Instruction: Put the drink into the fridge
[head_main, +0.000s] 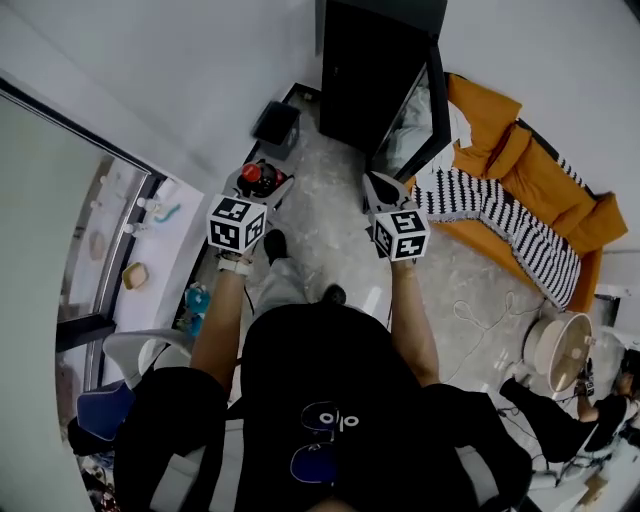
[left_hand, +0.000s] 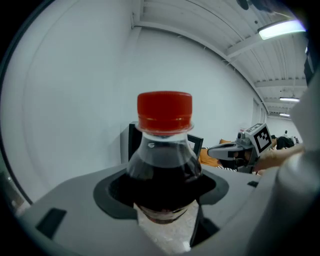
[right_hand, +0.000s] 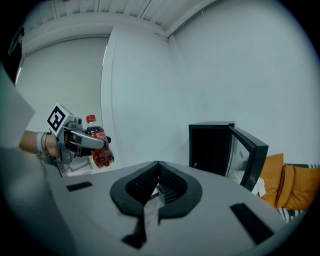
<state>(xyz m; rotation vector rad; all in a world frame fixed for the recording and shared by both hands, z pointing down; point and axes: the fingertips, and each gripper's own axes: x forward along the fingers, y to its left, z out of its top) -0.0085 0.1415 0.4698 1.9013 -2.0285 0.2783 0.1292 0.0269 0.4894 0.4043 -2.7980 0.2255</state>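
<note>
Left gripper (head_main: 258, 188) clasping bottle (left_hand: 164, 170), fridge (head_main: 372, 80), speckled floor (head_main: 325, 235)

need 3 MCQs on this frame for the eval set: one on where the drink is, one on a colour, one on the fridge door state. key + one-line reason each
1. Where is the bottle?
A. In the left gripper
B. On the floor
C. On the sofa

2. What colour is the bottle's cap?
A. Blue
B. Red
C. White

3. What state is the fridge door in?
A. Shut
B. Taken off
C. Open

Key:
1 A: the left gripper view shows that gripper's jaws clamped on the bottle below its neck.
2 B: the cap shows plain red in both gripper views.
3 C: the door stands swung out to one side, with the dark inside of the fridge exposed.
</note>
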